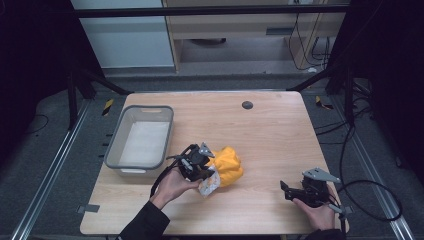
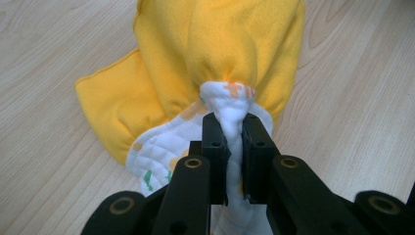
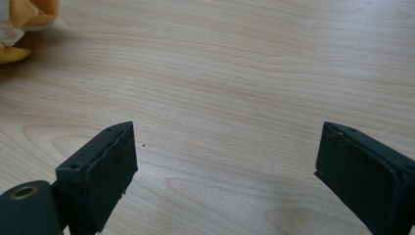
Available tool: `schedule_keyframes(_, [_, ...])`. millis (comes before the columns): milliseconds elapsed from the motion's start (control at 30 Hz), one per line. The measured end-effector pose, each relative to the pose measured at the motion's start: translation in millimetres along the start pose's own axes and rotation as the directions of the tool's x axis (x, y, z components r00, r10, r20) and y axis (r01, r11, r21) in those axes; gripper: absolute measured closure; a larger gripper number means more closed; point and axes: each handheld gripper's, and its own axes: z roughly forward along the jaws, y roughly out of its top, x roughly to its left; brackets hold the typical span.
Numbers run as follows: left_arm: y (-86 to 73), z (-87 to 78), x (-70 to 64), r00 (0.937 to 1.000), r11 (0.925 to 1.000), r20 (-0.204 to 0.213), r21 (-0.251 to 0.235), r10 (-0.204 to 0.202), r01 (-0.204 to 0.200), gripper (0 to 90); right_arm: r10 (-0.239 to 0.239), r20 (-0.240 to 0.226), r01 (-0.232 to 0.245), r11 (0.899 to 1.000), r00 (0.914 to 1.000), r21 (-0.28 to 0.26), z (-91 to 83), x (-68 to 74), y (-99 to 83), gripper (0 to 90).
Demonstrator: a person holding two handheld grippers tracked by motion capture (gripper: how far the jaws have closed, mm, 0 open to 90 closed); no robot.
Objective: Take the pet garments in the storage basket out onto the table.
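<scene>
Soft cloth gripped at its bunched white edge

The yellow cloth [image 1: 227, 166] lies mid-table beside the grey bin [image 1: 141, 141], pinched by the left gripper [image 2: 234, 128]; light and limp, it is best taken by gathered folds. The right gripper [image 3: 225, 166] is held wide open, empty.

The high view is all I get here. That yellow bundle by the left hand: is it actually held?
Observer: Yes. The left gripper is shut on a white quilted fold of the cloth.
Operator: Is the white part separate?
Observer: It looks like the lining: it bunches out from under the yellow layer, with orange and green prints.
Operator: And the right gripper?
Observer: The right gripper is open wide over bare table, with nothing between its jaws.
</scene>
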Motion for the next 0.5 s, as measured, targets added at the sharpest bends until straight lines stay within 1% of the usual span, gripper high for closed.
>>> schedule_keyframes(267, [-2.2,10.1,-1.5,0.9999,0.9998,0.014,0.021,0.004,-0.004,81.8,-0.002,-0.001,0.002,1.000,1.0000,0.000,0.1,0.1,-0.1,8.2])
schedule_keyframes(500, [-1.7,14.4,-2.9,0.9998,0.9994,0.016,0.032,0.009,-0.009,80.5,-0.002,0.000,0.002,1.000,1.0000,0.001,0.1,0.1,-0.1,8.1])
